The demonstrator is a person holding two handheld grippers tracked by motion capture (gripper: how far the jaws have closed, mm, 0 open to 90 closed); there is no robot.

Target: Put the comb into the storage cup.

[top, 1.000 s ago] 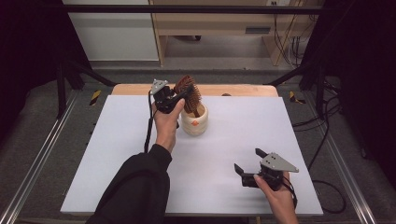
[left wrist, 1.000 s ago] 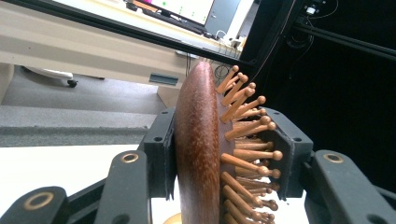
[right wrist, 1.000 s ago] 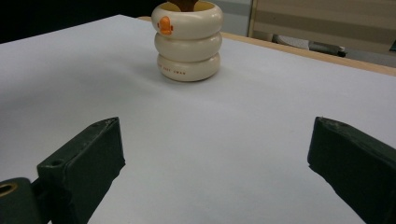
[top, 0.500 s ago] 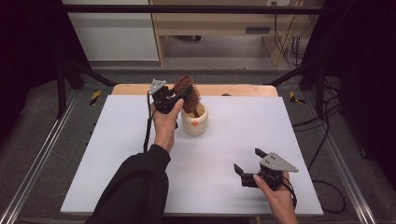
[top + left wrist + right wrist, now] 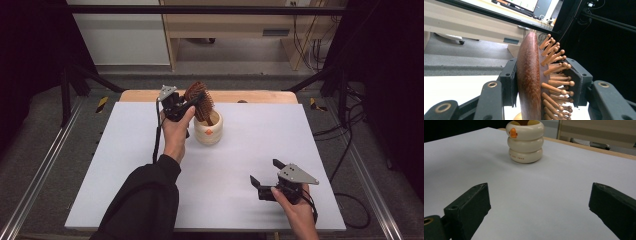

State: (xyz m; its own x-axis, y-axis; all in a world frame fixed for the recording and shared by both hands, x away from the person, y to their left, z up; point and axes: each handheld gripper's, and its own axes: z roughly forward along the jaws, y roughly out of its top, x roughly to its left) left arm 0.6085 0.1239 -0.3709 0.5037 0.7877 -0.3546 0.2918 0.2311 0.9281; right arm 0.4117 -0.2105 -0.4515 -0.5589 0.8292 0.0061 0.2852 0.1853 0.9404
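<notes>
Left tongs (image 5: 544,82) clamp hairbrush (image 5: 530,80), roughly upright, handle in cup (image 5: 208,129).

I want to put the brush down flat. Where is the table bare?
Bare: the white table left of the cream ringed holder, and between it and the right gripper. Crowded: around the holder, where the left gripper grips the brown wooden hairbrush.

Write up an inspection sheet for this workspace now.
Surface: white tabletop, wooden strip along the far edge.
Job's things: brown wooden paddle hairbrush with wooden pins, handle down in the cream ringed ceramic holder.
Clutter: nothing seen.
Grippers: left gripper shut on the hairbrush head; right gripper open, low over the near right of the table.
Cables: black cable trails from the left gripper.
Surroundings: grey floor, wooden furniture behind.
</notes>
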